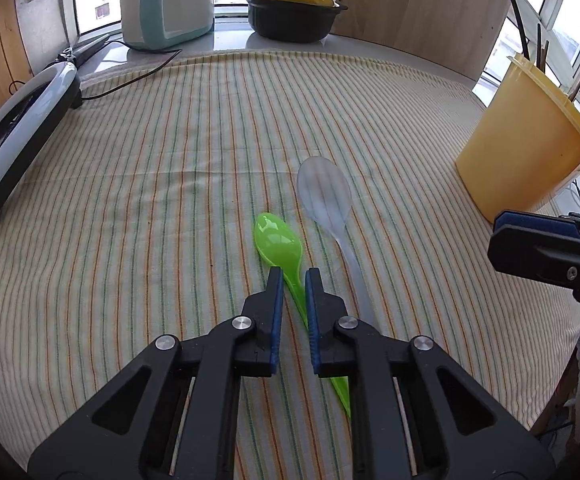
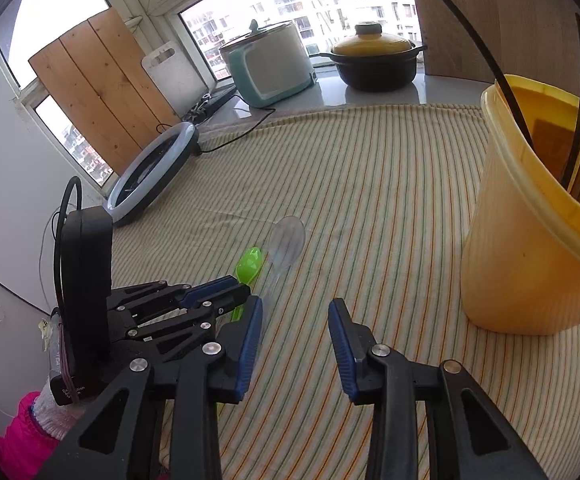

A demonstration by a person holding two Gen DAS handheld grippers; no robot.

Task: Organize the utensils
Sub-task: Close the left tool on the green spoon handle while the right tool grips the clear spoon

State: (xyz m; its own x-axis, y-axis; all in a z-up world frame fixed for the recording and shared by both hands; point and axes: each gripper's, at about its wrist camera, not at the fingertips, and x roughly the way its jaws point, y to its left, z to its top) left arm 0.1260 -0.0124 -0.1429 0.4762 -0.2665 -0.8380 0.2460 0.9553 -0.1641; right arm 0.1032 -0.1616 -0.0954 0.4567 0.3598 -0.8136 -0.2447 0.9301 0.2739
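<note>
A green plastic spoon (image 1: 278, 238) lies on the striped cloth, its handle running between the two fingers of my left gripper (image 1: 293, 274). The jaws stand narrowly apart on either side of the handle, without pressing it. A clear plastic spoon (image 1: 323, 194) lies just right of it. A yellow tub (image 1: 525, 148) holding dark chopsticks stands at the right. My right gripper (image 2: 295, 308) is open and empty above the cloth, left of the tub (image 2: 529, 232). Both spoons show in the right wrist view: green (image 2: 250, 264), clear (image 2: 288, 242). The left gripper (image 2: 246, 290) shows there too.
A ring light (image 1: 18, 132) lies at the cloth's left edge with its cable. A rice cooker (image 1: 166, 0) and a black pot with a yellow lid (image 1: 293, 12) stand on the sill behind. A wooden board (image 1: 417, 12) leans at the back right.
</note>
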